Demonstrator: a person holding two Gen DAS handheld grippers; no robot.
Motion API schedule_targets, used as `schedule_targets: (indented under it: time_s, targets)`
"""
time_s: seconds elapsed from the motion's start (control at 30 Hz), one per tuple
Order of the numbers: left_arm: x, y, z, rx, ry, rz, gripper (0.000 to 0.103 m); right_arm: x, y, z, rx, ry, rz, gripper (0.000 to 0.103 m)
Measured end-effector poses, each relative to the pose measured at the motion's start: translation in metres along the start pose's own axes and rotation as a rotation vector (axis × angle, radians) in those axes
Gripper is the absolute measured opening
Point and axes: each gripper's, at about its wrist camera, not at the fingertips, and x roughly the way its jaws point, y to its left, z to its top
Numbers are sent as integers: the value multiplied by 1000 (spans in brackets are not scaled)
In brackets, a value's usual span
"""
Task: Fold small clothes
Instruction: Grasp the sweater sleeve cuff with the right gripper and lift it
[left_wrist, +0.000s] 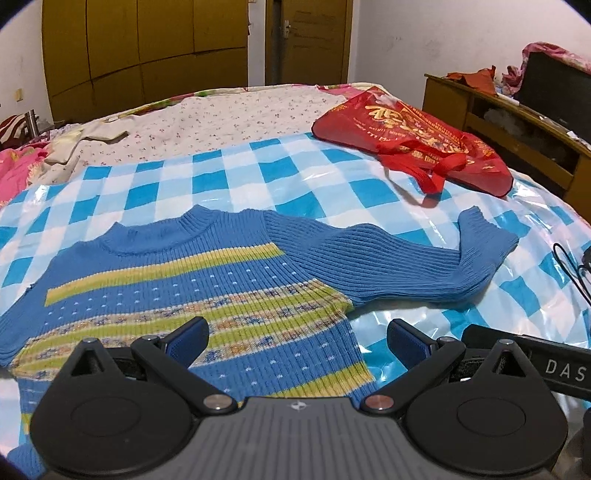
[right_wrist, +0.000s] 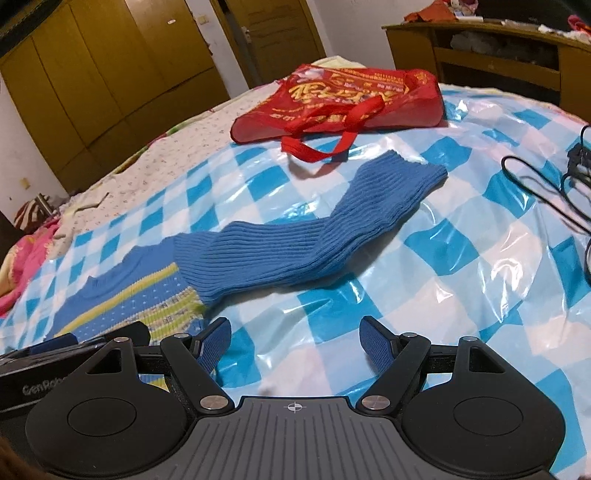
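The blue striped sweater (left_wrist: 184, 288) lies face up and flat on the blue-and-white checked plastic sheet (left_wrist: 332, 173) that covers the bed, collar toward twelve o'clock in the left wrist view. Its plain ribbed sleeve (right_wrist: 306, 243) stretches away from the body toward two o'clock, the cuff bent upward at the end and lying near the strap of a red bag (right_wrist: 343, 99) further back. Nothing on the garment looks folded yet, so the work appears to be at its opening step: the sleeve needs to come in over the chest first.

The left gripper (left_wrist: 297, 341) hovers over the sweater's lower hem, fingers spread wide and holding nothing. The right gripper (right_wrist: 295, 343) hangs above bare sheet just at six o'clock from the sleeve, likewise agape and empty.

The next move probably calls for the right gripper to advance toward one o'clock, pinch the cuff, and carry it back across the stripes; the slick sheet may let the knit slide. Black cables (right_wrist: 546, 192) lie at three o'clock, well clear.
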Motion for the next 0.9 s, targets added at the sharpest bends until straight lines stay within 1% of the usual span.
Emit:
schedule_targets:
  time_s: [0.13, 0.23, 0.37, 0.43, 0.57, 0.67, 0.8, 0.83, 0.87, 0.9]
  targets:
    - [8, -5, 2, 1, 11, -7, 103, 5, -3, 5, -10, -5, -6, 78]
    - [13, -11, 6, -2, 11, -18, 103, 6, -15, 19, 13, -41, -33, 78]
    - [21, -22, 9, 12, 14, -39, 103, 19, -49, 47, 123, -79, -101, 78]
    - [26, -27, 9, 17, 20, -50, 103, 30, -69, 61, 201, -85, -113, 78]
    - [31, -32, 8, 24, 23, -57, 103, 59, -99, 80, 332, -76, -81, 78]
    - [33, -32, 8, 23, 22, -59, 103, 79, -113, 86, 410, -63, -90, 78]
    - [37, -31, 7, 10, 33, -74, 103, 91, -121, 88, 458, -93, -75, 78]
    - [37, -31, 7, 10, 34, -76, 103, 93, -122, 89, 465, -99, -68, 75]
    - [36, -30, 6, 9, 33, -77, 103, 95, -124, 90, 475, -104, -65, 63]
    - [36, -30, 6, 8, 33, -78, 103, 97, -126, 91, 483, -107, -73, 54]
